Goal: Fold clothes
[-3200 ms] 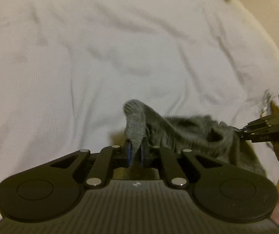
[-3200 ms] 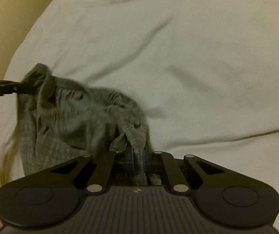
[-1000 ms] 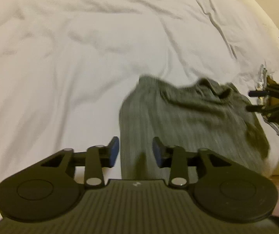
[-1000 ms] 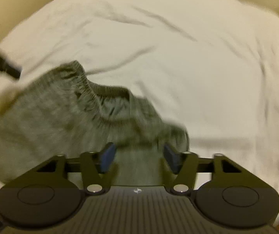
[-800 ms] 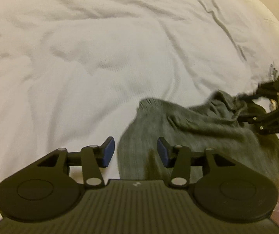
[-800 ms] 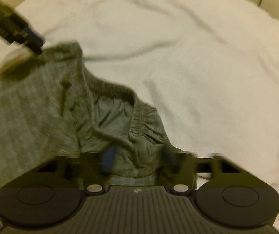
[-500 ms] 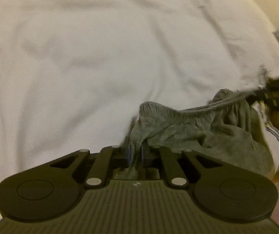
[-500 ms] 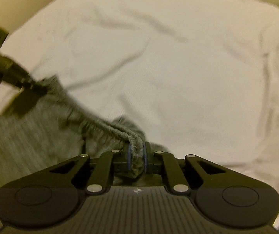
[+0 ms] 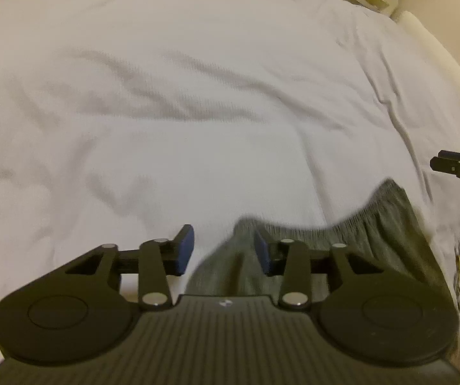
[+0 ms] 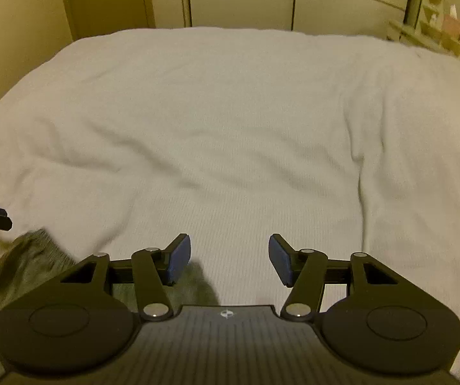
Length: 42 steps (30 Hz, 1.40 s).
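Both tongs, left (image 9: 223,250) and right (image 10: 229,260), agape above grey garment (image 9: 374,234) on white bedspread (image 9: 197,96).

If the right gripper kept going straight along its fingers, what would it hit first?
Probably only the white bedcover. The right gripper is open with bare cover ahead; the grey garment lies off to its left. Depth is unclear.

I'm in a home bedroom: a wide white-sheeted bed (image 10: 230,128), cream wardrobe doors (image 10: 239,0), cluttered corner shelves (image 10: 438,25).
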Each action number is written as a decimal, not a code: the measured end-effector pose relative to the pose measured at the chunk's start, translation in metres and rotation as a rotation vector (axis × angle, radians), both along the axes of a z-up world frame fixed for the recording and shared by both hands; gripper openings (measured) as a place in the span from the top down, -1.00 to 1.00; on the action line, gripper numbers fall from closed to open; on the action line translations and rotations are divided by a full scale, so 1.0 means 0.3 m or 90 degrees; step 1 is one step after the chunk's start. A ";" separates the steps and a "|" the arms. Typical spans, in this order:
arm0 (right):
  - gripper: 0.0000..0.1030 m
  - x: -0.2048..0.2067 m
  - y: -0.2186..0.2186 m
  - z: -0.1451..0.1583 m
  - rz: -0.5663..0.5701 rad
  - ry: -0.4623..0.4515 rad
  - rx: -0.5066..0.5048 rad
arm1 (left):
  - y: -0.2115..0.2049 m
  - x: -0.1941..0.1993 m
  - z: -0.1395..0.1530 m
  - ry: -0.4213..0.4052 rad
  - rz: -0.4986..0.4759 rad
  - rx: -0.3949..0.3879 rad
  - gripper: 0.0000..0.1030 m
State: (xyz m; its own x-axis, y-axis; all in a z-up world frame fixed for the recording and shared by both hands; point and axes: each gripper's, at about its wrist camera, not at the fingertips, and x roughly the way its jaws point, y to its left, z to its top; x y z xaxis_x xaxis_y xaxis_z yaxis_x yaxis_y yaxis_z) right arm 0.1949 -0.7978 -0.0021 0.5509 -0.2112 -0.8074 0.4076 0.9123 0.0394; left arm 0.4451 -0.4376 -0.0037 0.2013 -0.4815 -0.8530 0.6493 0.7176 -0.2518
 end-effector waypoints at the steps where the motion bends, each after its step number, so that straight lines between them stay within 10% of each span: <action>1: -0.10 -0.043 0.009 -0.008 -0.001 0.011 0.009 | 0.028 -0.022 -0.003 0.002 -0.006 0.009 0.21; 8: -0.11 -0.413 0.159 -0.083 -0.046 0.095 0.140 | 0.286 -0.244 -0.034 0.064 0.014 0.064 0.11; 16: -0.18 -0.748 0.478 -0.071 -0.042 0.196 0.135 | 0.544 -0.539 0.002 0.103 0.055 0.088 -0.05; 27: -0.30 -0.542 1.050 -0.088 0.374 0.132 -0.064 | 0.494 -0.987 -0.019 -0.300 -0.423 0.264 -0.20; 33: -0.30 -0.418 1.212 -0.184 0.445 0.115 -0.091 | 0.469 -1.043 -0.128 -0.459 -0.577 0.286 -0.23; 36: -0.37 -0.376 1.256 -0.180 0.420 0.100 -0.092 | 0.446 -1.028 -0.163 -0.508 -0.626 0.298 0.78; 42: -0.70 -0.312 1.358 -0.195 0.371 0.071 -0.174 | 0.383 -0.837 0.016 -0.349 -0.466 0.221 0.93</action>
State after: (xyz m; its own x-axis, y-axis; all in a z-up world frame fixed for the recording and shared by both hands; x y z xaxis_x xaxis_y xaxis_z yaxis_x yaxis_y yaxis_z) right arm 0.1014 -0.3903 -0.0605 0.5536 -0.1088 -0.8257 -0.1683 0.9564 -0.2388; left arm 0.1941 -0.3228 0.0011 0.3638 -0.3855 -0.8480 0.9277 0.0679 0.3671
